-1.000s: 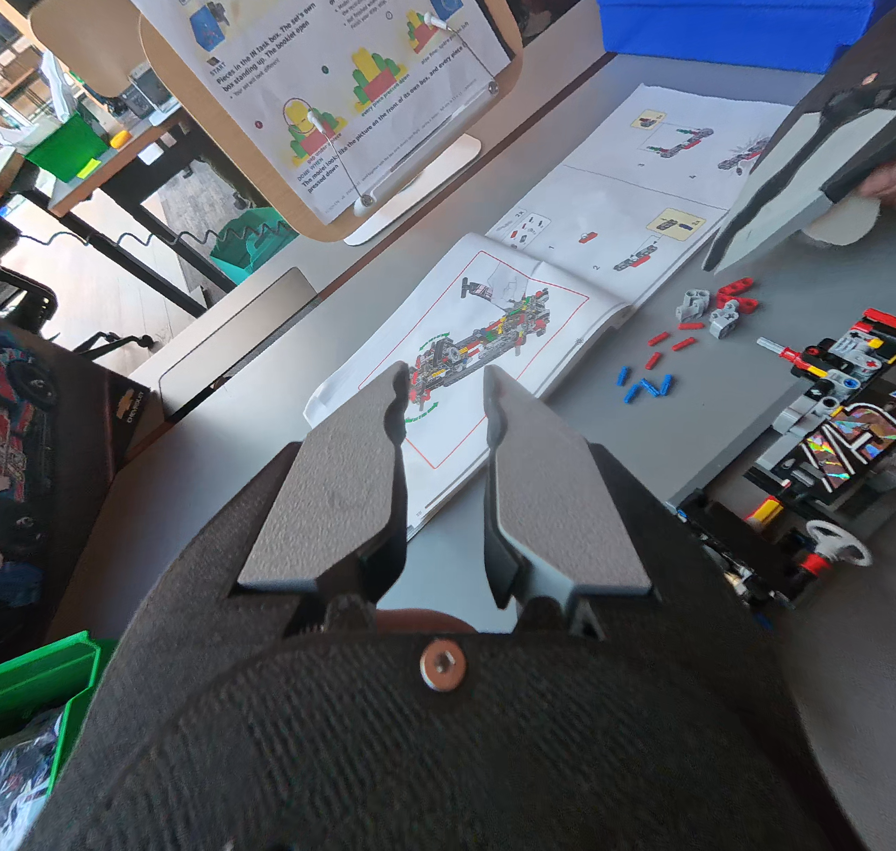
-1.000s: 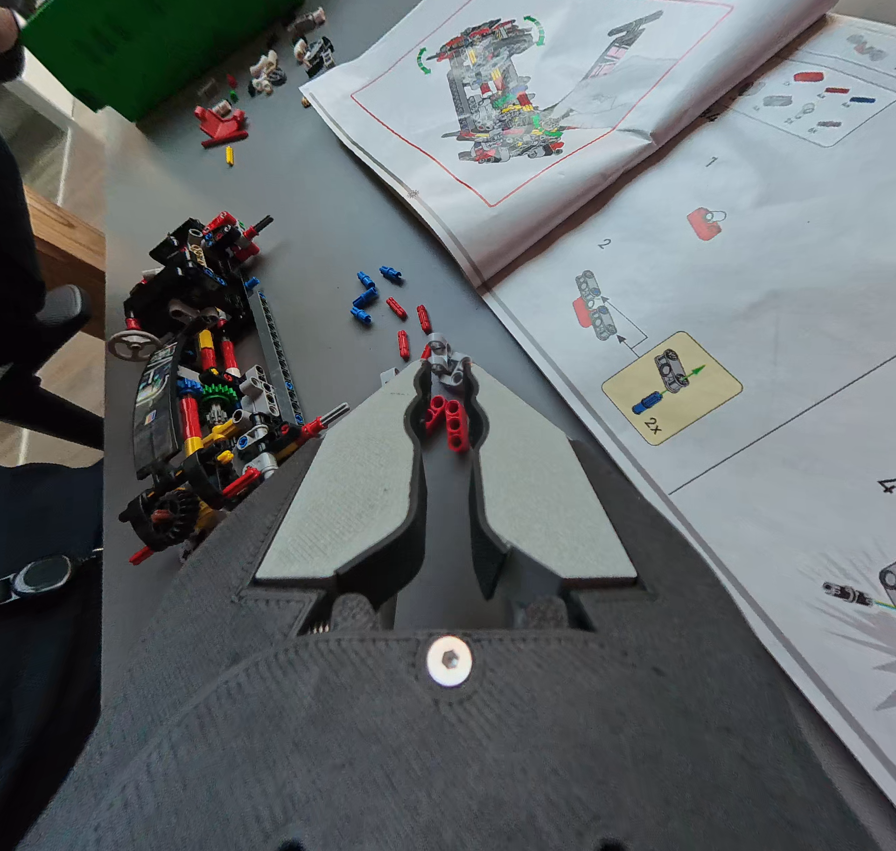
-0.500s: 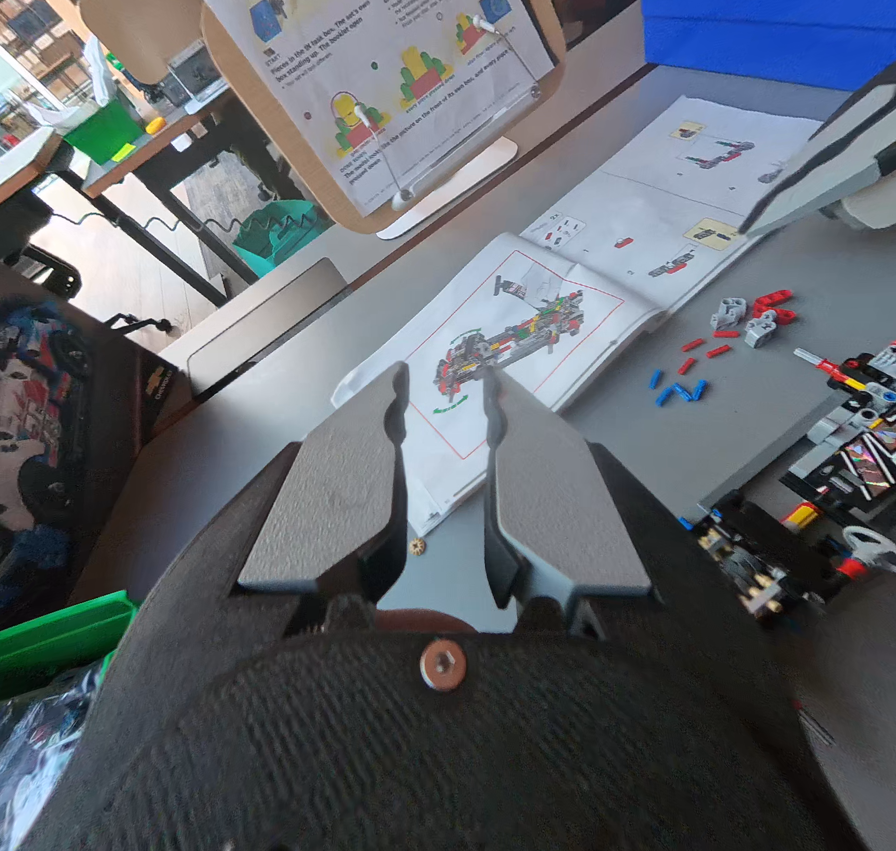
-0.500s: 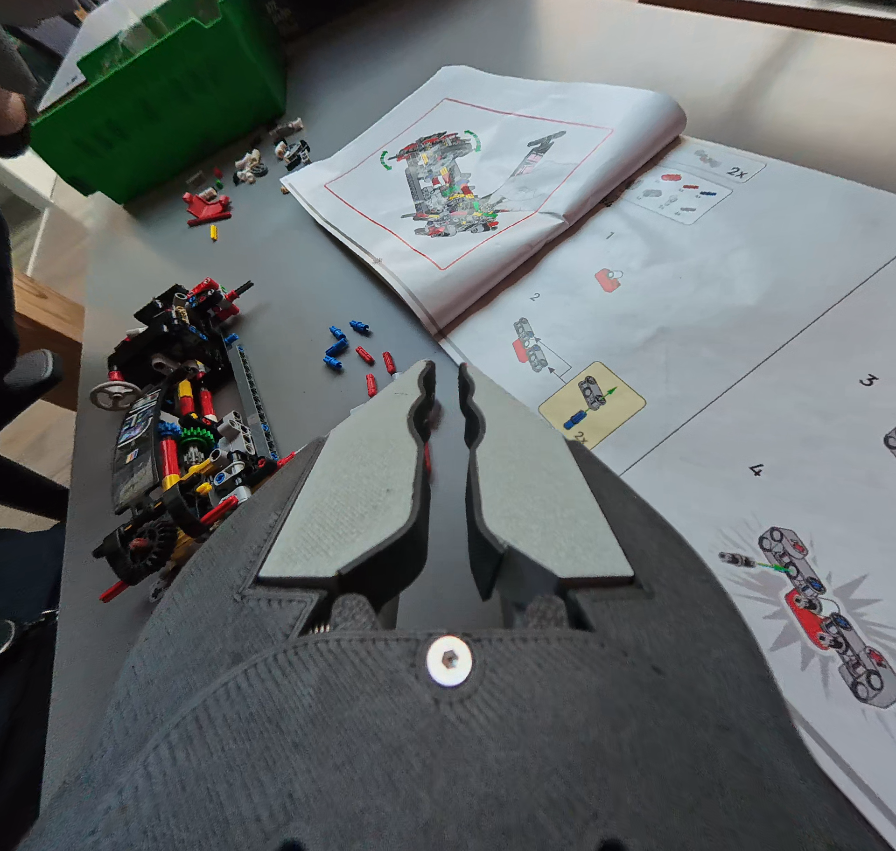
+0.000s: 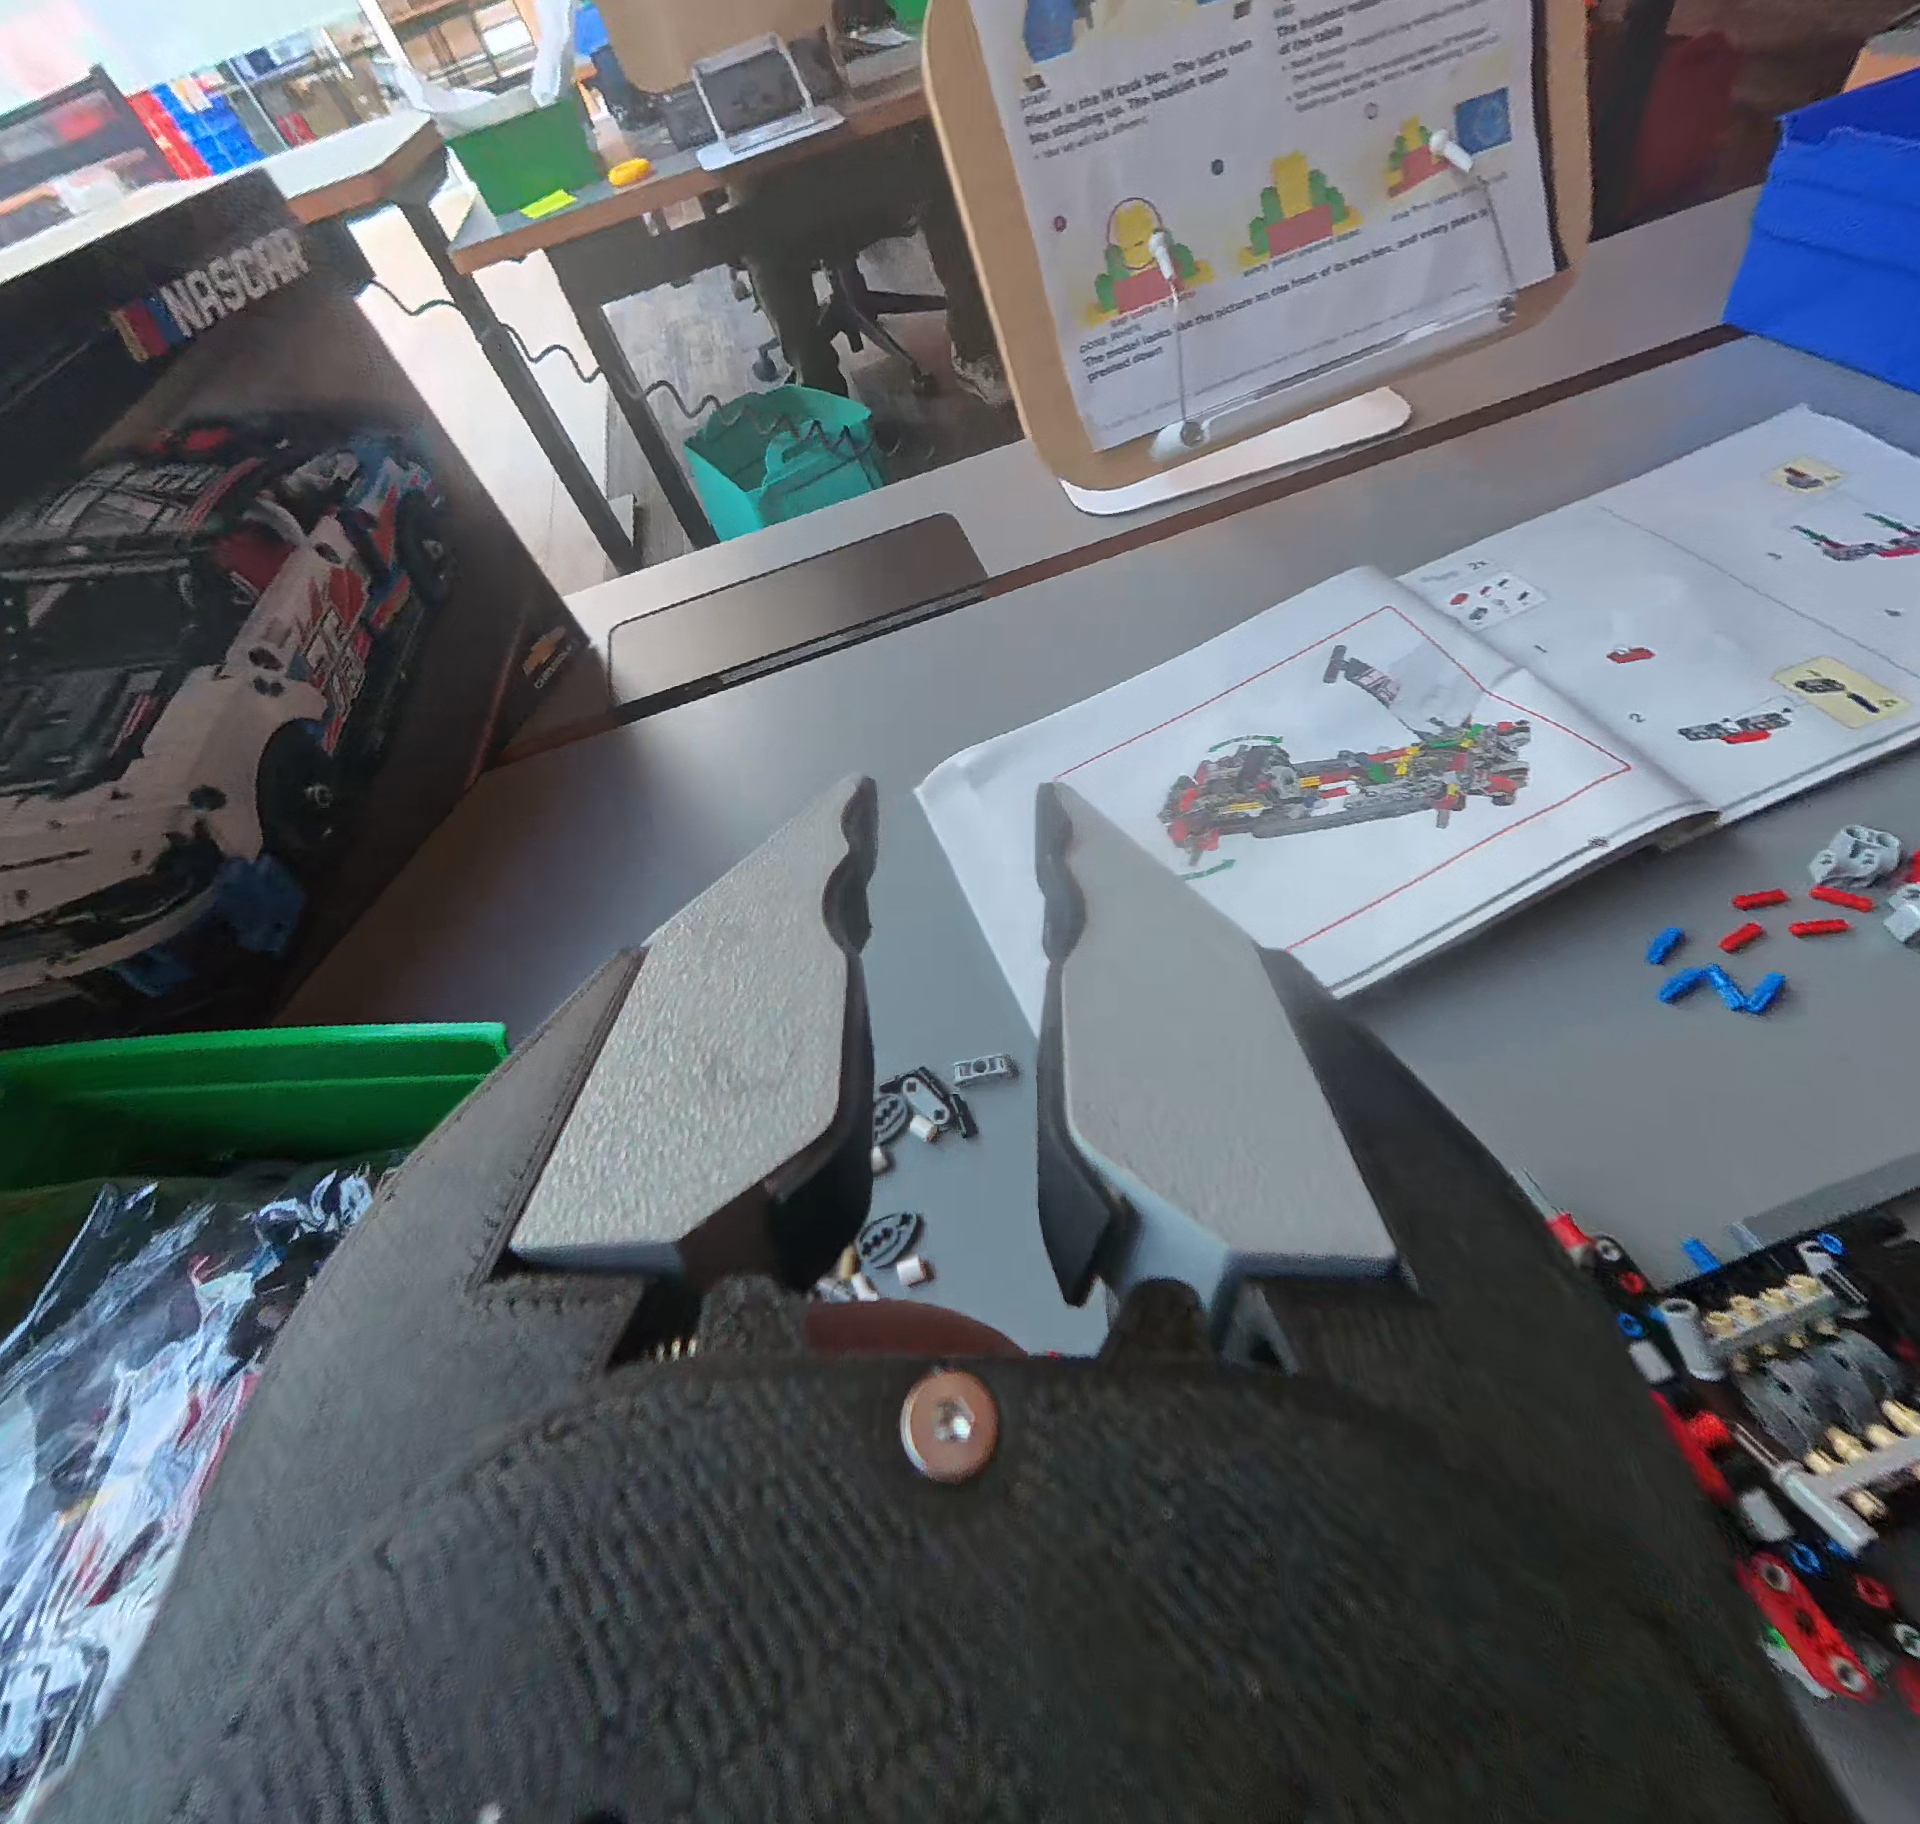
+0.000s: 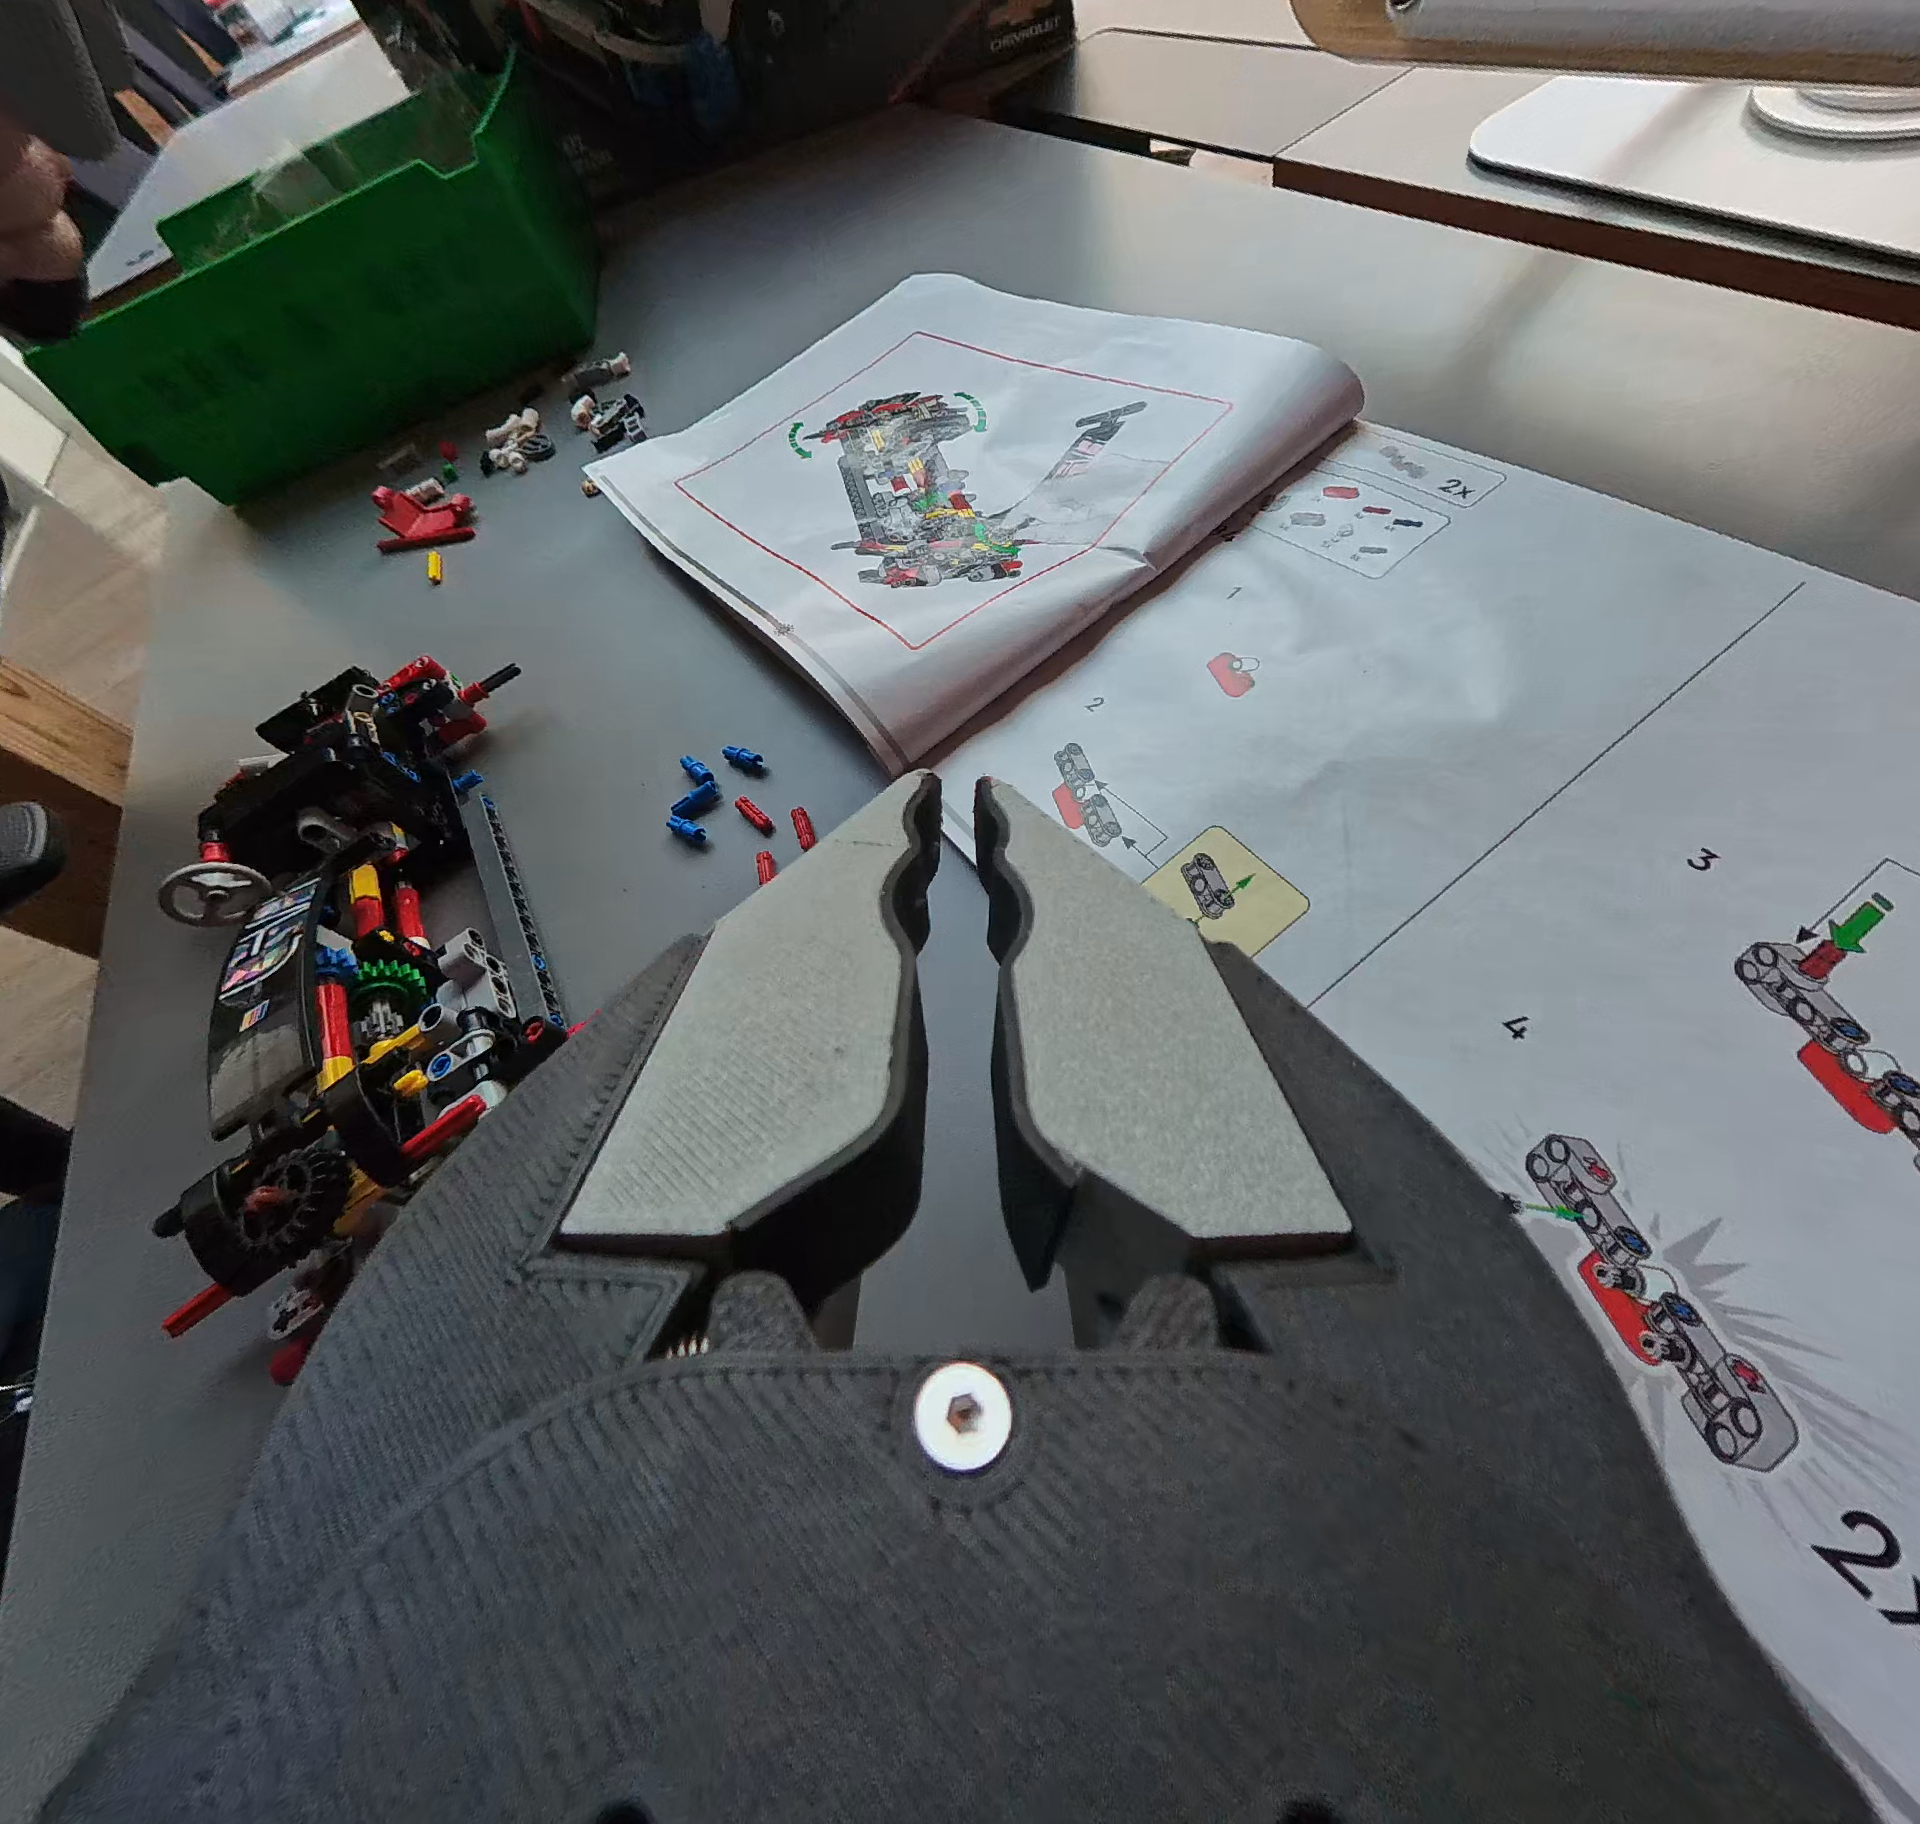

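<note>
— What's changed?

— My right claw (image 6: 956, 787) has risen off the table (image 6: 582, 631). A second ago its tips straddled small red and grey pieces; those are now hidden beneath it. My left claw (image 5: 956, 808) has swung left, so the car box (image 5: 208, 631) and green bin (image 5: 249, 1068) have come into its view.

— And the fingers?

— The right pair is pinched almost together, leaving only a slit, with nothing I can make out in it. The left pair stands well apart and bare. Small black and white pieces (image 5: 925, 1099) lie on the table below its gap.

— What's near the right claw?

— Blue pins (image 6: 707, 798) and red pins (image 6: 769, 824) lie loose just left of its tips. The open booklet (image 6: 935, 486) is just ahead and to the right. The half-built model (image 6: 332, 943) lies farther left, apart from the pins, with its gears and beams exposed. None of the loose parts touches it.
</note>
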A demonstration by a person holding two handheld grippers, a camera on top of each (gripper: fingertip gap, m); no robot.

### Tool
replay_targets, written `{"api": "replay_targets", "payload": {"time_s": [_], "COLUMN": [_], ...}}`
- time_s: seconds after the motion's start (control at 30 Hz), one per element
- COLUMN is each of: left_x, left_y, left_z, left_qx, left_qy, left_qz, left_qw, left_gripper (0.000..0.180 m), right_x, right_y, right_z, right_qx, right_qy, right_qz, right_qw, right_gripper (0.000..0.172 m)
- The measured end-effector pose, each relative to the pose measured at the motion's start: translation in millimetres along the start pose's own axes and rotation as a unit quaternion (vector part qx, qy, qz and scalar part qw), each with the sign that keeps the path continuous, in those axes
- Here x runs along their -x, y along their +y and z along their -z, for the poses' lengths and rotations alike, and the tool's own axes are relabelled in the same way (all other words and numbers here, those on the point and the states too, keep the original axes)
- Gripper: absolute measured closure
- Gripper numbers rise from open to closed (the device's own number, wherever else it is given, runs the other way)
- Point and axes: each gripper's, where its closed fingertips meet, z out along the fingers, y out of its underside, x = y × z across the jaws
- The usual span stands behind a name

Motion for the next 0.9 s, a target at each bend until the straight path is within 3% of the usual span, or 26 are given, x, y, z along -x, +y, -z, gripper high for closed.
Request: {"api": "replay_targets", "payload": {"time_s": [0.43, 0.7, 0.9], "left_x": [27.9, 39.8, 32.9], "left_y": [0.7, 36.5, 72.4], "left_z": [4.4, -3.1, -20.3], "left_qx": [-0.012, 0.064, 0.125], "left_qy": [-0.037, -0.029, 0.006], "left_qz": [0.025, 0.010, -0.006], "left_qw": [0.999, 0.997, 0.992], "left_gripper": [0.153, 0.156, 0.174], "right_x": [-2.9, -4.0, -4.8], "right_y": [1.2, 4.1, 5.9], "right_z": [-0.2, -2.6, -4.1], "right_qx": [0.001, 0.006, 0.008], "right_qy": [0.005, 0.008, 0.008], "right_qz": [0.003, 0.005, 0.002], "right_qw": [1.000, 1.000, 1.000], "right_gripper": [0.168, 0.169, 0.169]}}
